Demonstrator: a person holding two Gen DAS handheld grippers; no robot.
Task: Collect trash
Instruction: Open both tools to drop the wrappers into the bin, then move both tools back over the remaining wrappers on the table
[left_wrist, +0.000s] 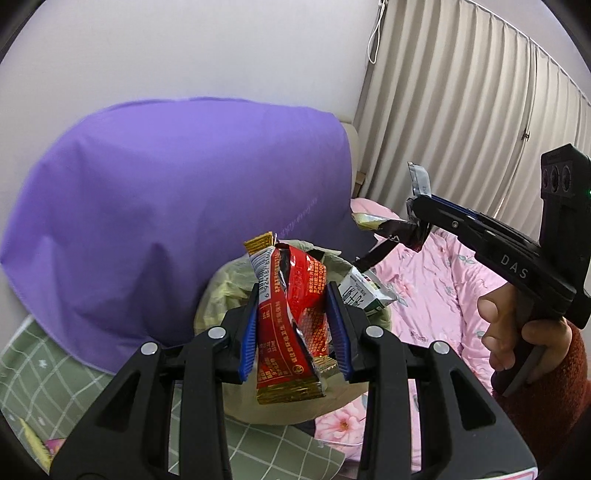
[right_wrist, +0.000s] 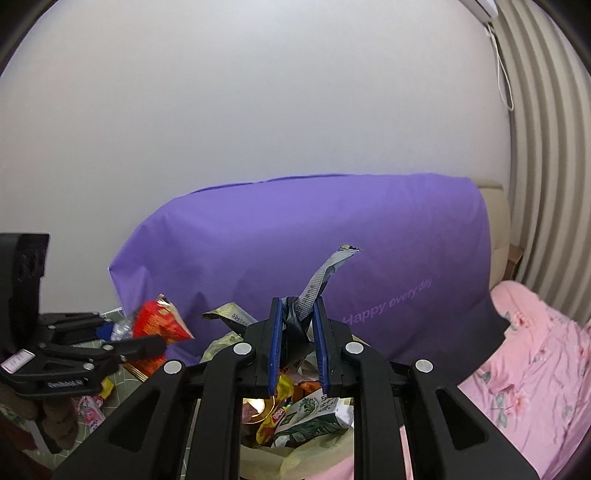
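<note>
A red and gold snack wrapper (left_wrist: 295, 332) stands upright between the blue pads of my left gripper (left_wrist: 293, 295), which is shut on it. Just behind it sits an open pale yellow trash bag (left_wrist: 221, 295) holding a green and white carton (left_wrist: 364, 295). To the right, a hand (left_wrist: 517, 332) holds my right gripper (left_wrist: 412, 206), shut on a crumpled dark and silver wrapper (left_wrist: 399, 232). In the right wrist view that silver wrapper (right_wrist: 321, 273) sticks up from the right gripper (right_wrist: 297, 306), above the trash bag (right_wrist: 314, 458). The left gripper (right_wrist: 136, 332) with the red wrapper (right_wrist: 159, 321) is at the left.
A large purple cushion (left_wrist: 166, 203) (right_wrist: 332, 240) leans on the white wall right behind the bag. Pink floral bedding (left_wrist: 443, 288) (right_wrist: 535, 350) spreads to the right, a green checked sheet (left_wrist: 37, 369) to the left. Beige curtains (left_wrist: 461, 92) hang at the far right.
</note>
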